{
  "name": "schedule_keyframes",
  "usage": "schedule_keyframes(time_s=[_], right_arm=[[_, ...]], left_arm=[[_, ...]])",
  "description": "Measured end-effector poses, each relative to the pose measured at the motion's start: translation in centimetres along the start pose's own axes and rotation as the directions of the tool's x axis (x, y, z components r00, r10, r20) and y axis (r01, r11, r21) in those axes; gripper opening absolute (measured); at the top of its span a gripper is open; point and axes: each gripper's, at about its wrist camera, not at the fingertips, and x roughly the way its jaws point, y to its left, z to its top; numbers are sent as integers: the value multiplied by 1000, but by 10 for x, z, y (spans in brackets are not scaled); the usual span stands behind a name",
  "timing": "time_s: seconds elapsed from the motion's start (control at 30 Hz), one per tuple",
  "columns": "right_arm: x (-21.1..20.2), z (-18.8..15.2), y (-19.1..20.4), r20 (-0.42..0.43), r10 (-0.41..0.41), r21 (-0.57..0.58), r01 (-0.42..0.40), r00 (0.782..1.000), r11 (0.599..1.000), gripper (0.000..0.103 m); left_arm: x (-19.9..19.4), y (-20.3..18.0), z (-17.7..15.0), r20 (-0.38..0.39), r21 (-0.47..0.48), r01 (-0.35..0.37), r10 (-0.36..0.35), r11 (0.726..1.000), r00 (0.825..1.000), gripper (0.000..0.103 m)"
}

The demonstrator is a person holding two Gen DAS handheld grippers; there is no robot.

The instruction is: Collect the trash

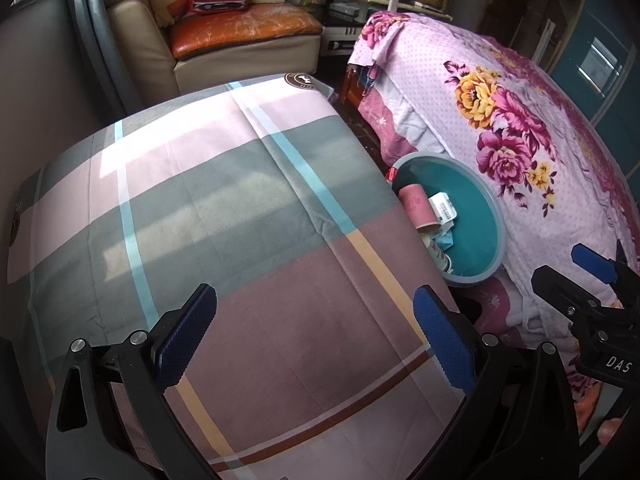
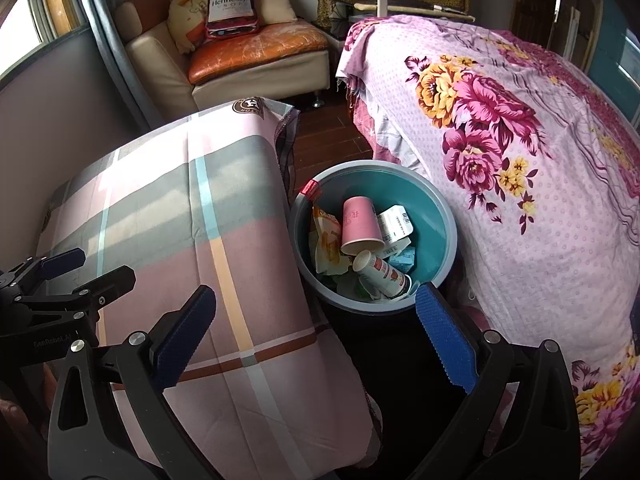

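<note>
Teal bin just ahead of our right gripper holds the trash, so both it and our left gripper hang wide apart, empty.

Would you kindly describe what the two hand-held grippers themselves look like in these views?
Both match: the left hand-held gripper and the right hand-held gripper have black angular frames with cut-outs, silver round bolts, and two fingers faced with blue textured pads. White lettering marks each body, only partly readable. No cables or sleeves show.
</note>
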Motion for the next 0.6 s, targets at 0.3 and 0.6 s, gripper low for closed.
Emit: schedule_keyframes(time_s=[0.3,0.6], right_arm=[[5,-4,1,-14,0,3,0,1000,1000,96],[18,-7,1,-36,-9,-4,9,999,1000,96]], left_arm=[[5,5,-7,1,-13,5,-5,1000,1000,99],[9,7,-12,16,-13,-33,33,999,999,99]])
